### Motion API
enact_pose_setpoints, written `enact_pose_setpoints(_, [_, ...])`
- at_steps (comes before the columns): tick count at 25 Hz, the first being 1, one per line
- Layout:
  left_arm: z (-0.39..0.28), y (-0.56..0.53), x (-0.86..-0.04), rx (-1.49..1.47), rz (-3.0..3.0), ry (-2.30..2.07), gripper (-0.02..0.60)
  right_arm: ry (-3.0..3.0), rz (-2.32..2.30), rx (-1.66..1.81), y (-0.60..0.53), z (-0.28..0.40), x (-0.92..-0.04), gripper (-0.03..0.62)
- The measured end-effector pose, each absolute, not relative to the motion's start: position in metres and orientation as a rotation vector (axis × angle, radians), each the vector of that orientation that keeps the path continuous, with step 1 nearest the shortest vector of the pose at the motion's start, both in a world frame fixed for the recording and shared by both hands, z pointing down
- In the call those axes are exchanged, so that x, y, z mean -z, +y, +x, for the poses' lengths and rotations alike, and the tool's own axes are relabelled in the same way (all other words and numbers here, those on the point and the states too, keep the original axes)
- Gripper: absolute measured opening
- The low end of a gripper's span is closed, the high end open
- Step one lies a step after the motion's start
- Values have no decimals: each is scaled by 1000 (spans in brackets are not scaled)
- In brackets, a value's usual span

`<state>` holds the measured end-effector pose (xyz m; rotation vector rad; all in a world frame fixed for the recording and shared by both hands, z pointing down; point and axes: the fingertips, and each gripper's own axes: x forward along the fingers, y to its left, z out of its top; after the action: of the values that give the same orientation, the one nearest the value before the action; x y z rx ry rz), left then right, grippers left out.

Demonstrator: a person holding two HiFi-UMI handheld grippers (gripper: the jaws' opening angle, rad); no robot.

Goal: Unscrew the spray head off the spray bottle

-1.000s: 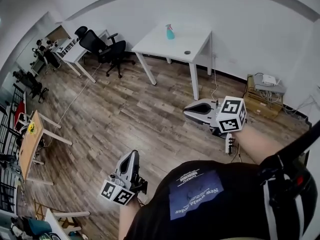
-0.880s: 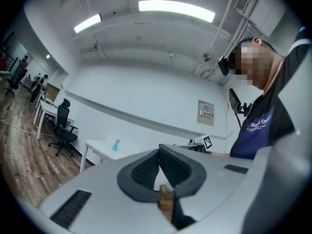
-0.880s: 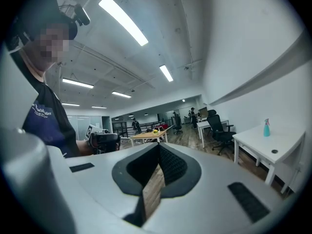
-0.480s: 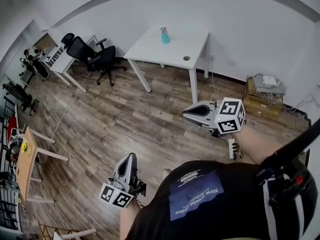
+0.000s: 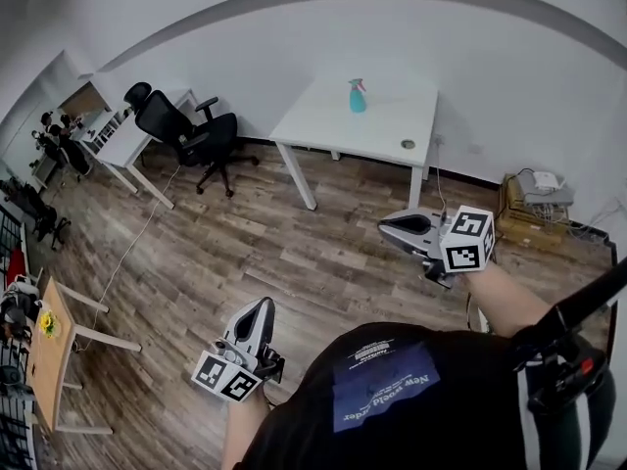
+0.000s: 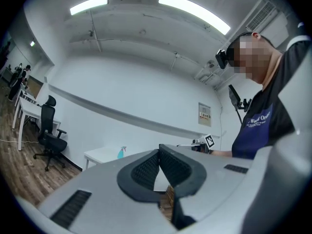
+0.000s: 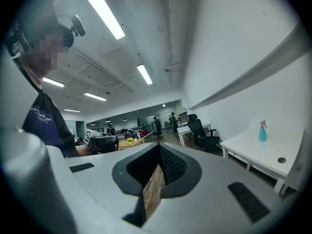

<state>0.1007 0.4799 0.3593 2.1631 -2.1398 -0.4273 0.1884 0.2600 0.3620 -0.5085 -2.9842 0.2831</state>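
- Head view: the spray bottle point(image 5: 357, 96) stands upright on the white table point(image 5: 323, 131) by the far wall, its spray head on, well apart from both grippers.
- The left gripper point(image 5: 263, 307) is held low over the wood floor point(image 5: 245, 233), its jaws pressed together with nothing between them.
- The right gripper point(image 5: 385, 224) is likewise closed and empty.
- A black office chair point(image 5: 196, 131) stands left of the table.

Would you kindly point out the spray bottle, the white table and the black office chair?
spray bottle point(image 5: 359, 101): head view, teal body.
white table point(image 5: 377, 131): head view, bare top.
black office chair point(image 5: 160, 117): head view, backrest.
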Motion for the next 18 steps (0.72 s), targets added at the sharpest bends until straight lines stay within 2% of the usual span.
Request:
enact_pose_setpoints(9, [-6, 432, -375, 468, 2154, -2062, 5, -2942, -440, -312, 217, 90, -378, -5])
enact_pose_setpoints(18, [-88, 308, -378, 455, 2090, -2135, 5, -2928, -550, -304, 91, -8, -385, -5])
